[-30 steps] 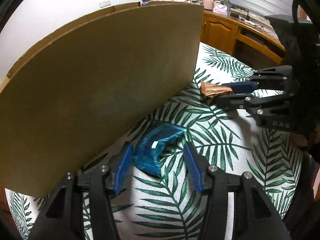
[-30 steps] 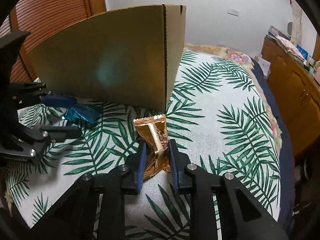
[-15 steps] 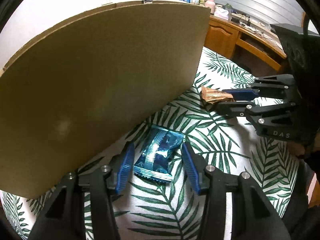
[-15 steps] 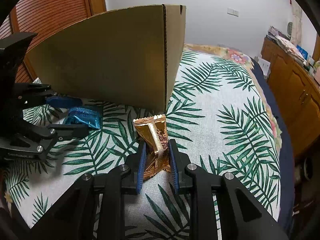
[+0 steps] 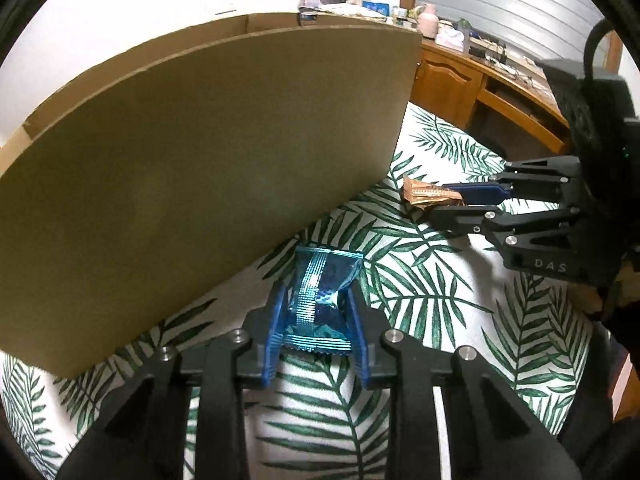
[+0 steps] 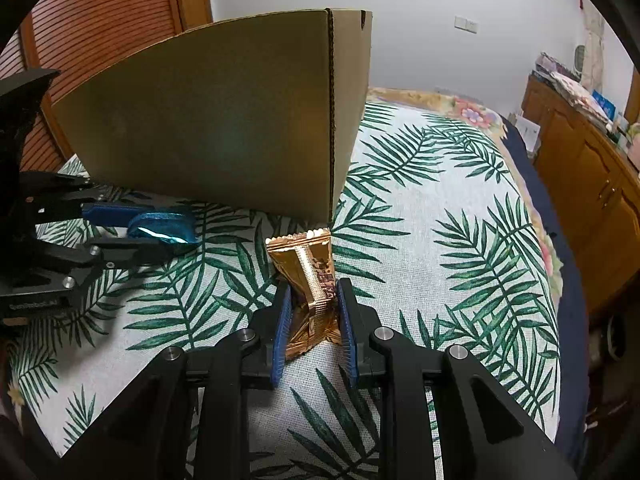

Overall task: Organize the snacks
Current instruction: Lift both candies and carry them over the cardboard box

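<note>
**Both grippers pinch snacks beside the box**

Our left gripper (image 5: 316,322) has just been closing and now squeezes the blue packet (image 5: 320,300). Our right gripper (image 6: 312,320) clamps the gold packet (image 6: 310,276). Both lie on the leaf-print cloth (image 6: 420,240) near the cardboard box (image 6: 224,120), seemingly ready to lift in.

The small blue foil snack packet (image 5: 318,304) is glossy and crinkled, its crimped ends ribbed. The gold foil snack wrapper (image 6: 310,276) shines likewise. The tall brown cardboard box (image 5: 208,168) is matt and smooth. The palm-leaf printed cloth (image 6: 432,248) looks woven and dull.
</note>
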The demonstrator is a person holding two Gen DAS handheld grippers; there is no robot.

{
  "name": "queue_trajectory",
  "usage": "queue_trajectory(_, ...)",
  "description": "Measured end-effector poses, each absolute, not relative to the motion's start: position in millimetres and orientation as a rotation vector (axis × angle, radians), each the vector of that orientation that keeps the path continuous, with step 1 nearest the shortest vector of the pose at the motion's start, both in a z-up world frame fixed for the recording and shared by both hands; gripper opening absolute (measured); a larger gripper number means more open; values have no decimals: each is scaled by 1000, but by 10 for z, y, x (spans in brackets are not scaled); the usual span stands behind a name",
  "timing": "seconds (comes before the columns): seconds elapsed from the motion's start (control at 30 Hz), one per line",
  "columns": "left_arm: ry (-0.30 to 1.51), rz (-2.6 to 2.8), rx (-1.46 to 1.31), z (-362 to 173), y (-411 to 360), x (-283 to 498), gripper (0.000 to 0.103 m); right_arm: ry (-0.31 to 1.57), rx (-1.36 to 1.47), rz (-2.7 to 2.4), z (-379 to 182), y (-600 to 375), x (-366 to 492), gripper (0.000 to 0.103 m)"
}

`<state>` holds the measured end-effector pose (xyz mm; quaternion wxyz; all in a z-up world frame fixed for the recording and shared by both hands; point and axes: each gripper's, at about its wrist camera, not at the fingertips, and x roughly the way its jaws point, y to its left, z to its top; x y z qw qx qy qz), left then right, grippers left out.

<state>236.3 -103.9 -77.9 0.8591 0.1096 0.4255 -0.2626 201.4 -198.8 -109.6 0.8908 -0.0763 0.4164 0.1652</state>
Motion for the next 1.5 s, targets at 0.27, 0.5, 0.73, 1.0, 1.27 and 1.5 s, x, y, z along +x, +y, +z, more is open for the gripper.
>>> queue_trajectory(0.27,858,-543,204,-583,-931,2175,27,836,-201,315,-1054,-1907,1953,19)
queue_trajectory(0.5,797,-539,195,-321,-862,2000,28,776,-178,338,-774,-1844,1740,19)
queue_trajectory(0.73,714,-529,178,21,-782,1885,28,687,-160,353,-329,-1813,1506,19)
queue_trajectory(1.0,636,-510,150,326,-651,1811,28,600,-138,350,97,-1801,1310,19)
queue_trajectory(1.27,558,-486,124,627,-550,1791,28,535,-142,356,401,-1763,1242,19)
queue_trajectory(1.5,520,-458,109,781,-467,1907,28,490,-145,363,599,-1711,1324,19)
